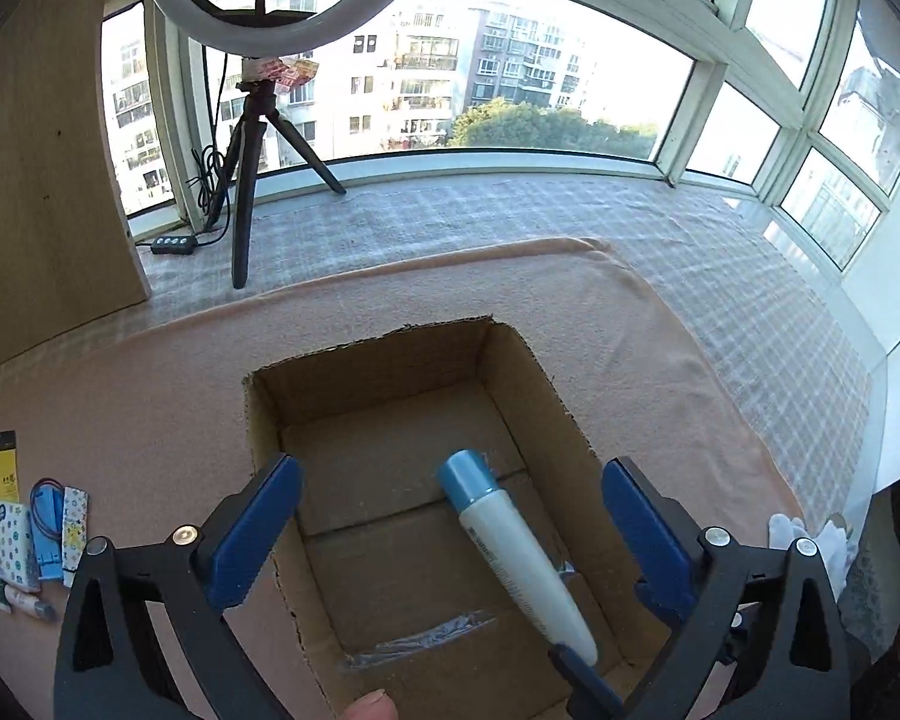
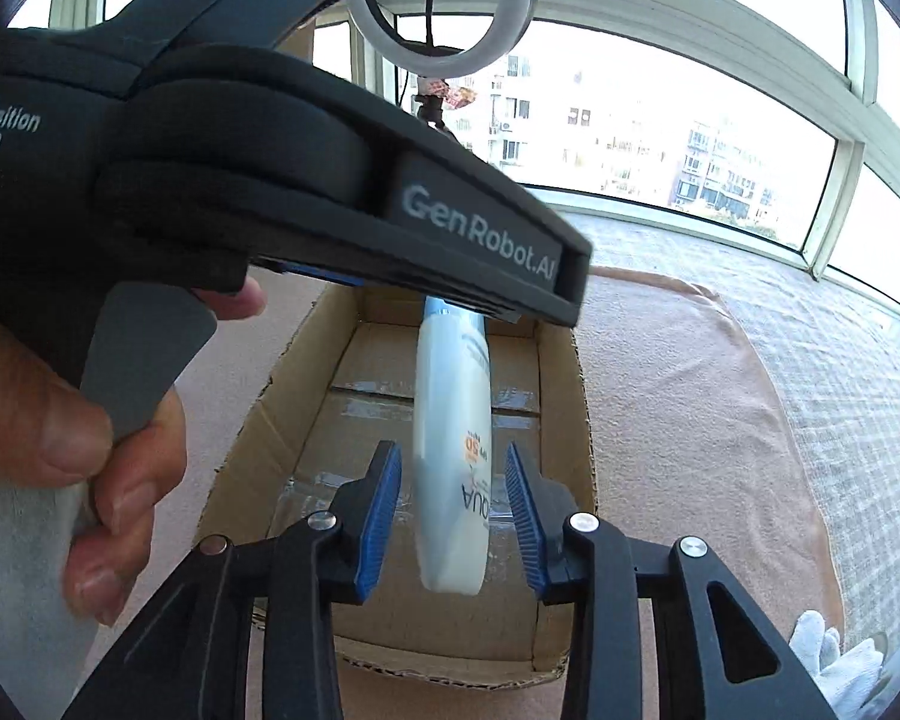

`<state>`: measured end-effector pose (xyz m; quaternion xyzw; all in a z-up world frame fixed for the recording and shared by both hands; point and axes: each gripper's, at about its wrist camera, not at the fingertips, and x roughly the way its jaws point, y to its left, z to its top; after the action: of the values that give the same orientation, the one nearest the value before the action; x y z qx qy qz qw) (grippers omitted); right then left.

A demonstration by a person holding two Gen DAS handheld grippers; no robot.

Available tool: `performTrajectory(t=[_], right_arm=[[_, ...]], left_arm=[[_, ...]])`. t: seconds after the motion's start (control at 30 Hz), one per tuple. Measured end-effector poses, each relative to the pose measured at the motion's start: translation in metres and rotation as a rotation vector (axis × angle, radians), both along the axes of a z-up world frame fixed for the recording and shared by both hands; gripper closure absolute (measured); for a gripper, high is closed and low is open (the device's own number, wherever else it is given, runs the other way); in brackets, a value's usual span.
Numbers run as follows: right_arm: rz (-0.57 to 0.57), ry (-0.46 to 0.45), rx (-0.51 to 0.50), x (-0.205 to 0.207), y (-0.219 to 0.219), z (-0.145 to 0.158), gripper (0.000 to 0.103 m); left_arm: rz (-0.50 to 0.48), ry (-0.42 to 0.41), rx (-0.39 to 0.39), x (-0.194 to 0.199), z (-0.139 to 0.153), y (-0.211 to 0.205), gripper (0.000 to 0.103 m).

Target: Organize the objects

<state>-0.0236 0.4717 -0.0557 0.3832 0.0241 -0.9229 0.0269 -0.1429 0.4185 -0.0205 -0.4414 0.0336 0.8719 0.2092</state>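
Observation:
An open cardboard box (image 1: 384,360) sits on a pink blanket; it also shows in the right wrist view (image 2: 564,420). A white tube with a blue cap (image 1: 510,552) lies over the box interior. My left gripper (image 1: 450,510) is open wide above the box, holding nothing. In the right wrist view the tube (image 2: 450,450) sits between the blue pads of my right gripper (image 2: 453,510), with gaps on both sides; the jaws stand open. The left gripper body (image 2: 270,168) crosses above the box and hides the tube's cap.
Several small packets and tubes (image 1: 36,534) lie on the blanket at the left. A ring light on a black tripod (image 1: 252,168) stands on the checked cloth by the window. A wooden panel (image 1: 36,180) stands far left. A white glove (image 2: 834,660) lies right of the box.

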Motion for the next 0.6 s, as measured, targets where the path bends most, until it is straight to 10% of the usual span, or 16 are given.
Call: performTrajectory(t=[0.27, 0.6], right_arm=[[-0.005, 0.032, -0.005, 0.013, -0.036, 0.012, 0.058], [0.248, -0.063, 0.010, -0.005, -0.183, -0.015, 0.057]], left_arm=[[0.113, -0.004, -0.023, 0.023, 0.000, -0.120, 0.000], [0.349, 0.004, -0.033, 0.081, -0.011, -0.345, 0.000]])
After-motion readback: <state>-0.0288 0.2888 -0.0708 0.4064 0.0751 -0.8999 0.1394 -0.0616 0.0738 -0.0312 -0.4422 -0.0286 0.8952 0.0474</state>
